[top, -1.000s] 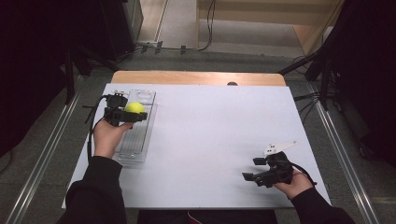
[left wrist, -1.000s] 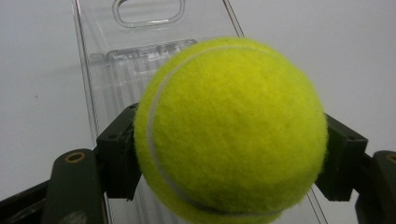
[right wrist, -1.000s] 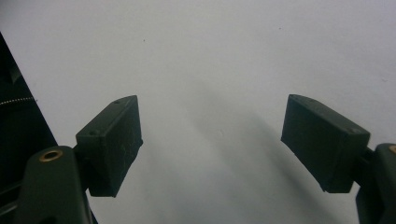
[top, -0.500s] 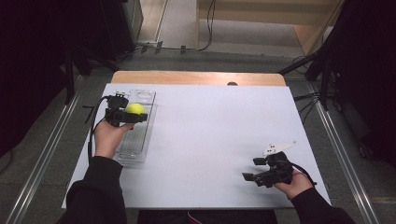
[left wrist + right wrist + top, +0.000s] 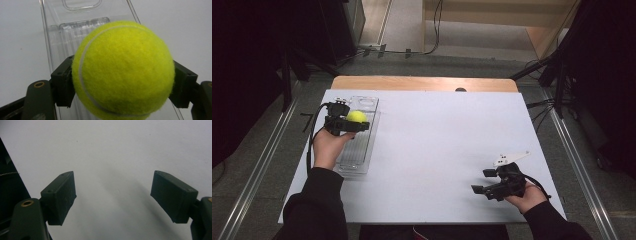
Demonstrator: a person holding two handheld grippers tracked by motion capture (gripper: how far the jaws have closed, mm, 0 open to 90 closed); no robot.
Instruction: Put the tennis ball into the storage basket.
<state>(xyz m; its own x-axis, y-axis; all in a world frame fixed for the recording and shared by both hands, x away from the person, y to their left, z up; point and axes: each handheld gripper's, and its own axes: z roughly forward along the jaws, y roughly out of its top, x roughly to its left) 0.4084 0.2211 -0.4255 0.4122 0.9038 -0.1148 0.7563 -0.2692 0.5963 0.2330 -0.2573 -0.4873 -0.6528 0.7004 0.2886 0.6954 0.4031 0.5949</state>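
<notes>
Nearest to you, your right gripper [image 5: 486,182] rests low over the bare white bench [image 5: 447,145], well away from the clear plastic tray [image 5: 359,137], and its jaws stand spread with nothing between them; the right gripper view shows only bench surface in the gap. Farther out, your left gripper [image 5: 354,121] has its jaws clenched on the tennis ball [image 5: 357,116], and you hold it over the tray, toward the tray's far end. In the left gripper view the ball [image 5: 122,70] sits squarely between the two pads with the tray's ribbed floor [image 5: 82,23] showing beyond it. So the pickup looks done and the ball has been brought to the tray; what seems left is lowering it into the tray and letting go, and I cannot tell from here whether the ball already touches the tray. Against the earlier frames almost nothing differs: both hands stay where they were, and the ball is held over the same part of the tray.
</notes>
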